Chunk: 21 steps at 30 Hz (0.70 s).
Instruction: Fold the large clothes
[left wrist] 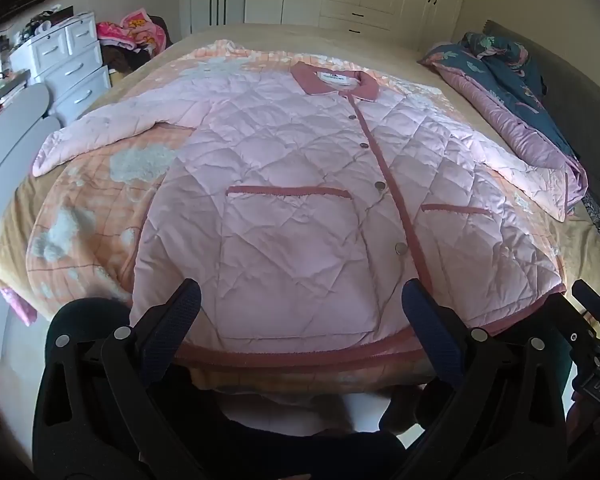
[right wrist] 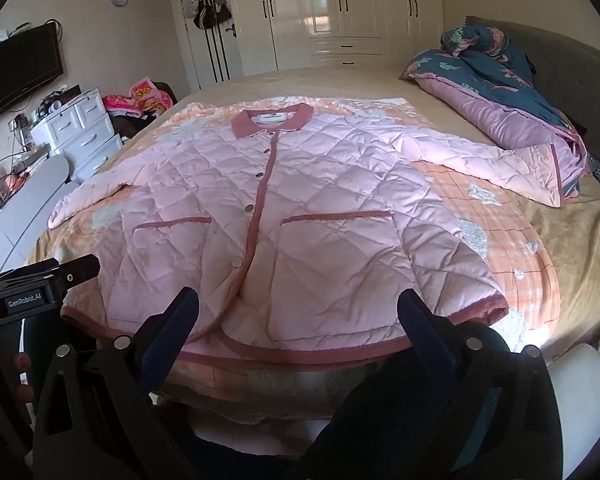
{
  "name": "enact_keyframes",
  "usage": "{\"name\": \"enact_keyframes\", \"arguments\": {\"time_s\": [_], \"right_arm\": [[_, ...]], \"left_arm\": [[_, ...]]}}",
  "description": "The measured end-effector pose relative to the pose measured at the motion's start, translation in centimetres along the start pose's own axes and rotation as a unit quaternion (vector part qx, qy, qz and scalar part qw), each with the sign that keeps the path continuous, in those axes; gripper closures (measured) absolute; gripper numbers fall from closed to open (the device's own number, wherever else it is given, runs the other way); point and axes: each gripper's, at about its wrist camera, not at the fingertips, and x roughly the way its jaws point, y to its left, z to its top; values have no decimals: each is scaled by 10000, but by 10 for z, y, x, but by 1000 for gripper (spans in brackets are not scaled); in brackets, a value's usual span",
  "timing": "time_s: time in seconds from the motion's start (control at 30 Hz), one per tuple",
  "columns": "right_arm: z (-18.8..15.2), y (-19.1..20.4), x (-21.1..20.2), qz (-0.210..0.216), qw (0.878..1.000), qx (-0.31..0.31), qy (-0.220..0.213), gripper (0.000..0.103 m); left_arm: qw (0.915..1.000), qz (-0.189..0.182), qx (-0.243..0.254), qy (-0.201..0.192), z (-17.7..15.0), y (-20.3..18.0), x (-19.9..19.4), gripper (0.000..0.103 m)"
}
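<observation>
Jacket [left wrist: 300, 200] lies flat, buttoned, sleeves spread, on blanket [left wrist: 92, 208] atop bed [right wrist: 580, 216]. Quilt [right wrist: 500, 92] touches one cuff. Left gripper [left wrist: 300, 312] and right gripper [right wrist: 298, 312] spread wide, empty, at jacket's hem.

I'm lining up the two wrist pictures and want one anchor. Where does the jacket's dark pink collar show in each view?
Left wrist view: the collar sits above centre, slightly right of the middle, at the far end of the pink quilted jacket.
Right wrist view: the collar sits above centre, slightly left of the middle.
Shared landmark: the folded blue floral quilt lies on the bed at upper right in both.
</observation>
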Motion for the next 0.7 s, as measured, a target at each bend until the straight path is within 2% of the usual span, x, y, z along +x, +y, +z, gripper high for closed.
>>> {"name": "enact_keyframes", "arguments": {"time_s": [0.7], "right_arm": [[1,2,-5,45,10000,43,-27,4]], "left_arm": [[10000,11,23,10,0,0,1,9]]}}
